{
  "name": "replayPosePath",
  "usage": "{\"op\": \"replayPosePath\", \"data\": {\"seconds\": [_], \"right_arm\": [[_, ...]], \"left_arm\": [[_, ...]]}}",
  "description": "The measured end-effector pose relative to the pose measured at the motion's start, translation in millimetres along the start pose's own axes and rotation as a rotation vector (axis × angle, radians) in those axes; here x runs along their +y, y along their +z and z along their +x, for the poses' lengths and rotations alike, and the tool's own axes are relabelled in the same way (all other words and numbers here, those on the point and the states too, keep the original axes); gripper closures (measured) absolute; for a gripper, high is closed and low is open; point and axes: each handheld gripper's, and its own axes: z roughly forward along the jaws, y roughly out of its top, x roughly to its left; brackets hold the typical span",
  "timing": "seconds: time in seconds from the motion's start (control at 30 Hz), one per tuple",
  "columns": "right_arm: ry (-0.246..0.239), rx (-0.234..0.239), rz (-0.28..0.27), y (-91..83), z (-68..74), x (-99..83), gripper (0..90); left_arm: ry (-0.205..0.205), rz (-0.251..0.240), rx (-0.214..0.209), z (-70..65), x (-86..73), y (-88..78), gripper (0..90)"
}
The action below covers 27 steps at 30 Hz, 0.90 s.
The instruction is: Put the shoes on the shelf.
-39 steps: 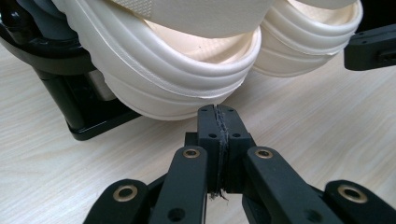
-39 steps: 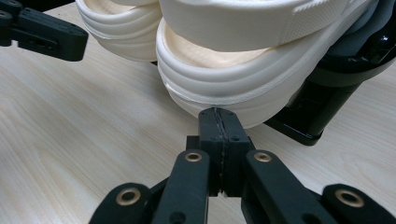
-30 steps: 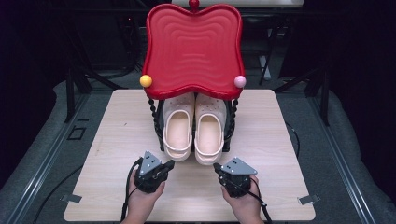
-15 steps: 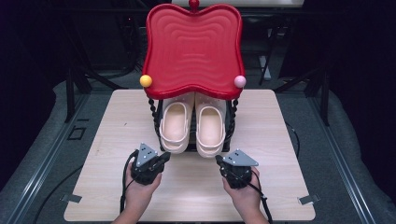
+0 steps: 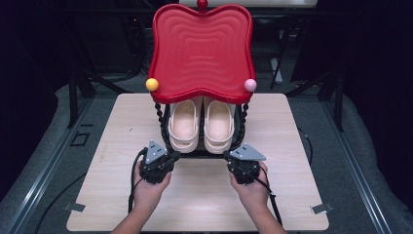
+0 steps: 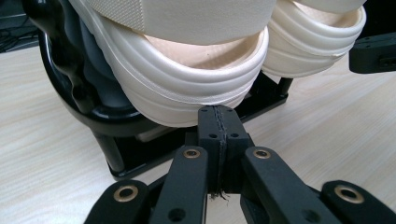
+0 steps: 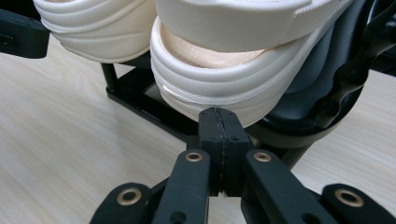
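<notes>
Wooden table (image 5: 122, 126), 2 cream sandals on a black rack.
Left gripper (image 5: 168, 157) and right gripper (image 5: 233, 157) are held with jaws closed, empty, near left sandal (image 5: 184, 126) and right sandal (image 5: 218, 126).

Both claws are advancing across the tabletop: left claw (image 5: 168, 157) and right claw (image 5: 233, 158) now nosing under the sandals' (image 5: 200, 126) heels.
</notes>
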Motion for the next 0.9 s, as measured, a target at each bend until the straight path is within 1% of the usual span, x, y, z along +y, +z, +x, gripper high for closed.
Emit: {"op": "replayPosePath", "data": {"seconds": [0.03, 0.07, 0.17, 0.2, 0.23, 0.27, 0.3, 0.33, 0.4, 0.5, 0.53, 0.63, 0.67, 0.7, 0.73, 0.77, 0.8, 0.83, 0.87, 0.9], "right_arm": [[0.000, -0.006, -0.004, 0.8, -0.5, 0.9, 90.0], [0.001, -0.006, 0.004, 1.1, -1.3, 2.1, 90.0], [0.008, -0.012, -0.002, 4.0, -3.3, 4.2, 90.0], [0.002, -0.024, -0.009, 7.2, -4.7, 5.1, 90.0], [0.002, -0.020, 0.018, 6.6, -5.8, 6.3, 90.0], [0.003, -0.027, -0.005, 9.6, -6.0, 6.1, 90.0], [0.003, -0.027, -0.005, 9.6, -6.0, 6.1, 90.0], [0.003, -0.025, 0.012, 10.1, -7.3, 7.8, 90.0], [0.003, -0.031, -0.003, 13.3, -8.1, 9.0, 90.0], [0.002, -0.036, 0.008, 14.7, -9.2, 11.5, 90.0], [0.008, -0.043, -0.010, 17.4, -10.6, 13.7, 90.0], [0.011, -0.047, -0.018, 19.3, -11.7, 15.9, 90.0], [0.017, -0.046, -0.005, 22.1, -12.9, 17.7, 90.0], [0.017, -0.046, -0.005, 22.1, -12.9, 17.7, 90.0], [0.014, -0.056, -0.003, 26.5, -13.6, 17.5, 90.0], [0.010, -0.052, 0.023, 26.2, -14.7, 18.2, 90.0], [0.021, -0.055, 0.001, 29.3, -14.9, 17.8, 90.0], [0.021, -0.055, 0.001, 29.3, -14.9, 17.8, 90.0], [0.035, -0.048, -0.002, 32.0, -15.3, 18.5, 90.0], [0.037, -0.040, 0.019, 31.8, -15.4, 19.4, 90.0]], "left_arm": [[0.004, 0.003, 0.000, 0.7, 1.5, 0.7, 89.7], [-0.002, -0.001, 0.002, 0.9, 2.7, 1.9, 89.7], [-0.003, 0.000, 0.005, 2.6, 5.5, 4.1, 89.7], [-0.013, -0.006, 0.009, 4.2, 8.0, 6.6, 89.7], [-0.013, -0.006, 0.009, 4.2, 8.0, 6.6, 89.7], [-0.015, -0.004, 0.011, 6.4, 10.3, 9.1, 89.6], [-0.015, -0.004, 0.011, 6.4, 10.3, 9.1, 89.7], [-0.019, 0.001, 0.014, 7.9, 11.9, 12.4, 89.7], [-0.022, 0.010, 0.012, 8.7, 14.4, 17.3, 89.7], [-0.014, 0.013, 0.021, 8.8, 16.1, 21.0, 89.7], [-0.016, 0.013, 0.025, 9.8, 17.6, 24.0, 89.7], [-0.016, 0.019, 0.029, 10.9, 19.0, 26.9, 89.7], [-0.017, 0.017, 0.032, 11.4, 19.6, 29.7, 89.7], [-0.017, 0.017, 0.032, 11.4, 19.6, 29.7, 89.7], [-0.016, 0.029, 0.038, 12.6, 20.0, 33.1, 89.7], [-0.016, 0.029, 0.038, 12.6, 20.0, 33.1, 89.7], [-0.019, 0.034, 0.041, 13.7, 19.5, 36.1, 89.7], [-0.019, 0.034, 0.041, 13.7, 19.5, 36.1, 89.7], [-0.021, 0.038, 0.040, 13.9, 19.1, 38.3, 89.7], [-0.021, 0.038, 0.040, 13.9, 19.1, 38.3, 89.7]]}}
